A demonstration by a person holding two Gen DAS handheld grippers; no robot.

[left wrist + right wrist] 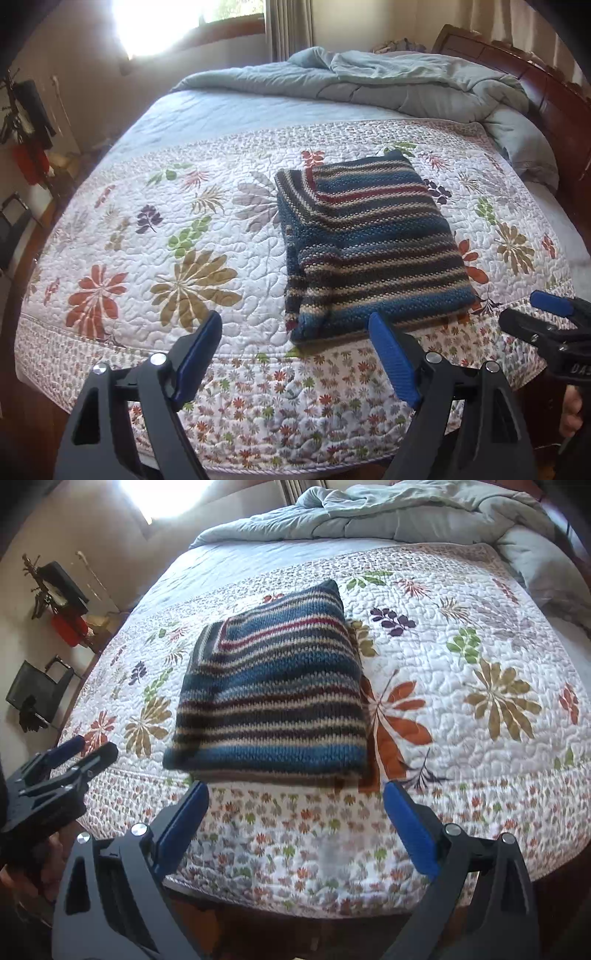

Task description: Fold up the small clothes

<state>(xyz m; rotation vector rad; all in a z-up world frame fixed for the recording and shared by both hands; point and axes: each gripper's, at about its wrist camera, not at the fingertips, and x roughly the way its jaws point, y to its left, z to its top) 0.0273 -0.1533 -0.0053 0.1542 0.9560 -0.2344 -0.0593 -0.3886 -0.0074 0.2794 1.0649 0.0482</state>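
We see striped knit [271, 698] folded, frame center | above right tongs [295, 812], nearer | both tongs released, left tongs [295, 339] too

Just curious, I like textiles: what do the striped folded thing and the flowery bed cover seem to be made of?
Striped garment: looks like chunky knitted yarn, probably wool or acrylic; visible stitch rows, matte, fuzzy surface. Floral bedspread: seemingly quilted printed cotton or a blend; puffy stitched swirls, smooth, slight sheen.
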